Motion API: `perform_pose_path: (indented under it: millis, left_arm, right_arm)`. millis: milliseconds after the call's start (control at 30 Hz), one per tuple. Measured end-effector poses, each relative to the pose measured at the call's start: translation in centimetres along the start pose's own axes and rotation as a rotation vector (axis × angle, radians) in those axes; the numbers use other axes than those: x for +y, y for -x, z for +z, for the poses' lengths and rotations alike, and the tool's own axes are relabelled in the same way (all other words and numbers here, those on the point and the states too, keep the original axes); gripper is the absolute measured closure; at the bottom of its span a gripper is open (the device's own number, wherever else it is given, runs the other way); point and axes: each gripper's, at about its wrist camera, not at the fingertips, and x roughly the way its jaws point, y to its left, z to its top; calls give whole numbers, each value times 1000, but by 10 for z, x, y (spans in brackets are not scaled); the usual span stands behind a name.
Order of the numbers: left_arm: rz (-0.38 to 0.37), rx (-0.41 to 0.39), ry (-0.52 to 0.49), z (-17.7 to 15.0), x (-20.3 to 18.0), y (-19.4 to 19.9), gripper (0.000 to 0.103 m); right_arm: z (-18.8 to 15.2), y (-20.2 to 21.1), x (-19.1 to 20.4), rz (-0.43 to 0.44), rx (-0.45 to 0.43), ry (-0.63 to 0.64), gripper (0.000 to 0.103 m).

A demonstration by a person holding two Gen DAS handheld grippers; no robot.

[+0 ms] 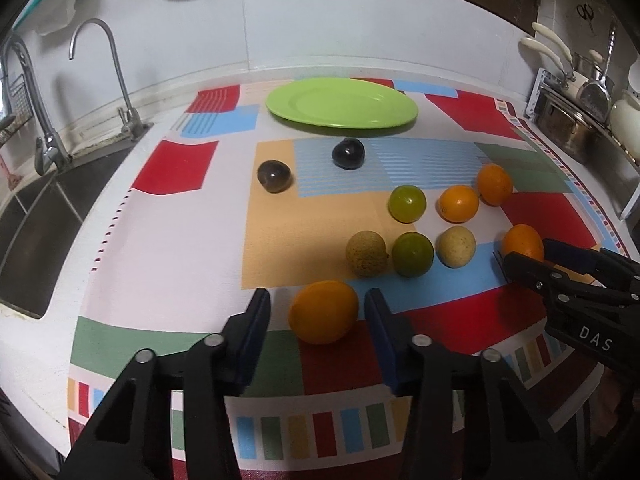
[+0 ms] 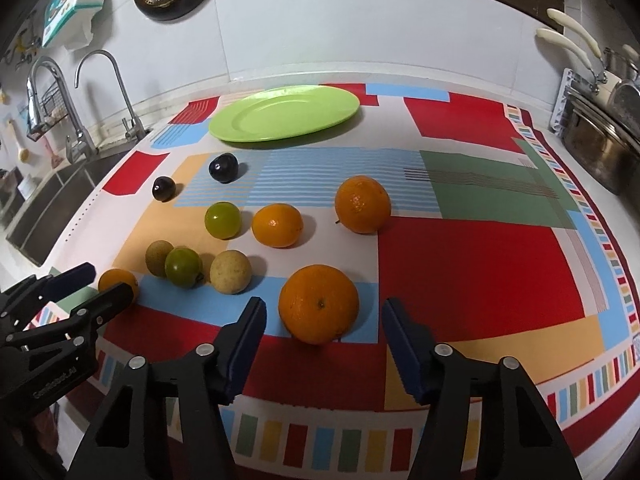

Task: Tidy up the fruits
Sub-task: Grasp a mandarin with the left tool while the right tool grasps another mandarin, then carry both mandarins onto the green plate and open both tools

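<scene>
nearest of all, an orange [image 1: 323,312] sits on the patterned cloth [image 1: 168,240] right between the wide-open fingers of the left tongs [image 1: 318,314], straight ahead of them and not yet touched on either side. the right tongs [image 2: 324,322] mirror this over at their end: a second, bigger orange [image 2: 319,304] lies dead centre in their wide gap, stem dimple facing the camera, again with daylight on both sides. neither fruit has a long axis worth speaking of; both are close to round, so the angle of approach hardly matters, only that each tong closes square across the middle. each arm is plainly the nearer one for its own orange.

beyond them the rest of the fruit is loose on the table: two tan ones [image 1: 366,253] and a green one [image 1: 412,254] in a row, another green [image 1: 407,203] behind, two more oranges [image 1: 459,203] to the right of that, and two dark plums [image 1: 348,153] further back. the green plate [image 1: 342,102] lies bare at the far edge, well apart from both held-over oranges, so my guess is each fruit gets carried forward and a little inward to reach it. round fruit may roll if pinched off centre. the sink [image 1: 36,216] is off to the left.
</scene>
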Motion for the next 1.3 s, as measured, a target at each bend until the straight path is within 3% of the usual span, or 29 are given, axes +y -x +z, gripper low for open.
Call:
perform_pose_path:
  millis: [67,233,667,1000,1300]
  left_arm:
    - [-16,6,-1,0,0,-1,65]
    - [-32,11,-10,-1,0,-2,67]
    - [-70,-32,-59,14,9,13,67]
    - [-132,-94,-126,49,23,26,67]
    - [-177,-118,-188,92,31,10,67]
  right_arm:
    - [0,-2,0,7,5,1,48]
    - [0,-6,2,8,16,12,59]
    - [11,13,17,4,-19,39,60]
    - [43,29,38,51,-83,19,60]
    - [83,19,48,63,-132,13,60]
